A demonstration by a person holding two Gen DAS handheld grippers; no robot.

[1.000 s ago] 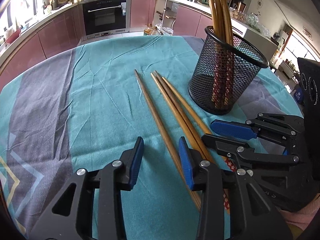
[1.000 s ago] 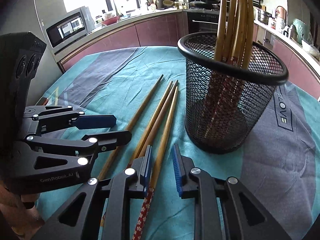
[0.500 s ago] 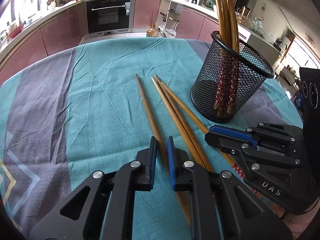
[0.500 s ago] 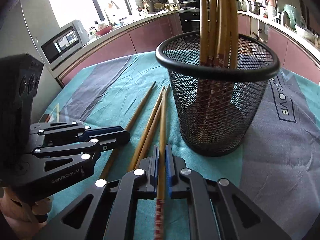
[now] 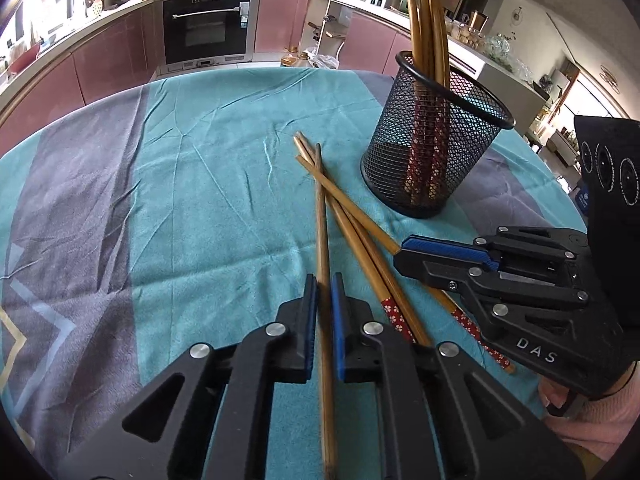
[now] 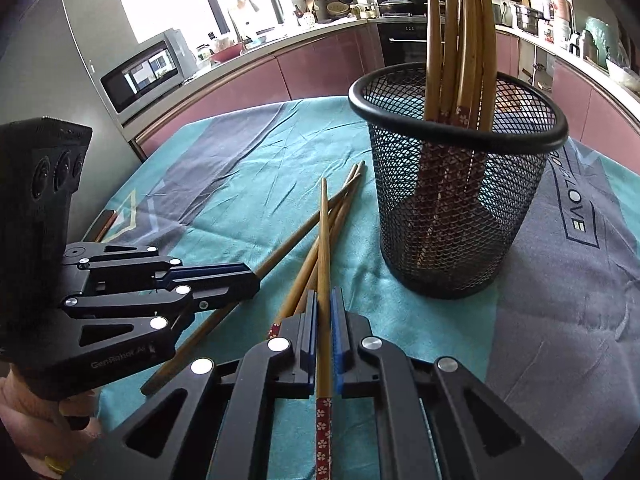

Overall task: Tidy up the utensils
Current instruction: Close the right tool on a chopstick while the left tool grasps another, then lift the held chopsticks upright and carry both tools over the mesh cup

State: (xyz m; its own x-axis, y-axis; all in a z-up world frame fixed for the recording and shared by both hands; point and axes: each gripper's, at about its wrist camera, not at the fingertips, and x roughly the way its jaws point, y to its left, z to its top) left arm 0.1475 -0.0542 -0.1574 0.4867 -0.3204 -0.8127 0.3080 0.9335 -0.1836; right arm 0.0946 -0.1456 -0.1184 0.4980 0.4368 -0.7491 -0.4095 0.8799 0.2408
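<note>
A black mesh cup (image 5: 434,148) stands on the teal cloth with several bamboo chopsticks (image 5: 426,12) upright in it; it also shows in the right wrist view (image 6: 460,200). My left gripper (image 5: 323,280) is shut on one bamboo chopstick (image 5: 321,216), whose tip crosses the loose chopsticks (image 5: 360,220) lying beside the cup. My right gripper (image 6: 324,296) is shut on another chopstick (image 6: 324,240) with a red flowered end, its tip raised over the loose ones (image 6: 340,204). Each gripper shows in the other's view, the right one (image 5: 404,254) and the left one (image 6: 248,276).
The teal and grey tablecloth (image 5: 180,200) covers a round table. Kitchen counters, an oven (image 5: 208,24) and a microwave (image 6: 144,72) stand beyond the table's far edge.
Both grippers have gone from open to shut, each on a chopstick. The two held chopsticks have swung out of line with the loose ones and lifted at the tips.
</note>
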